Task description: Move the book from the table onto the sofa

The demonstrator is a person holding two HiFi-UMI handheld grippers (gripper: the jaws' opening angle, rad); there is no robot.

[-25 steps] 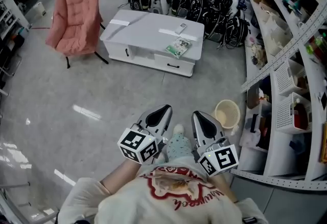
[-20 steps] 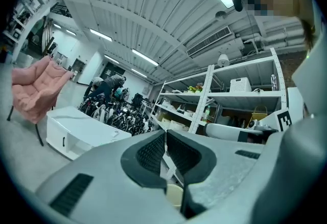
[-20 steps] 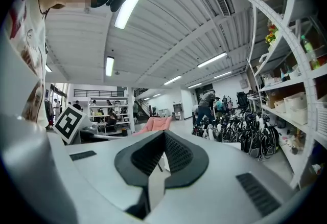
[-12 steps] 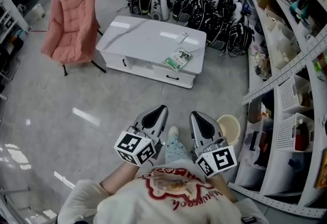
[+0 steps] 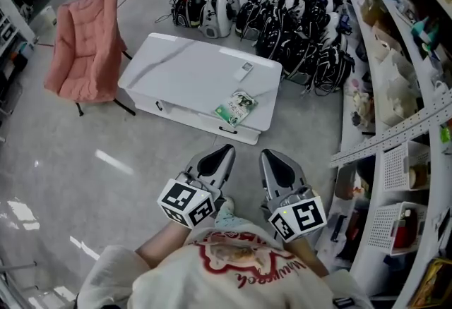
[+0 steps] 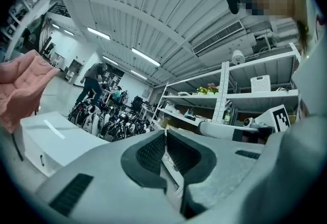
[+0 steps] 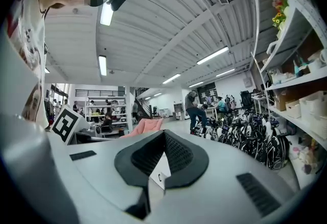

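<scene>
Head view — looks steeply down on two tools carried low before the body, side by side, pointing toward the counter (image 5: 183, 68) but well short of it. Shows the left tool (image 5: 224, 154) clenched on nothing and the right tool (image 5: 272, 157) likewise clamped bare; kept shut, most likely, because nothing lies within reach to grasp. Finds the book (image 5: 236, 107) flat near the counter's front right corner, untouched, with the pink sofa (image 5: 83, 46) well apart off the counter's left end.

Left gripper view: confirms pads pressed together, only a slit between, nothing caught there. Catches a counter corner at left, a sofa cushion at the far edge, shelves (image 6: 245, 96) beyond.

Right gripper view: gives jaws meeting at the tips, bare. Puts the task at its very start — approach first, then opening over the book.
</scene>
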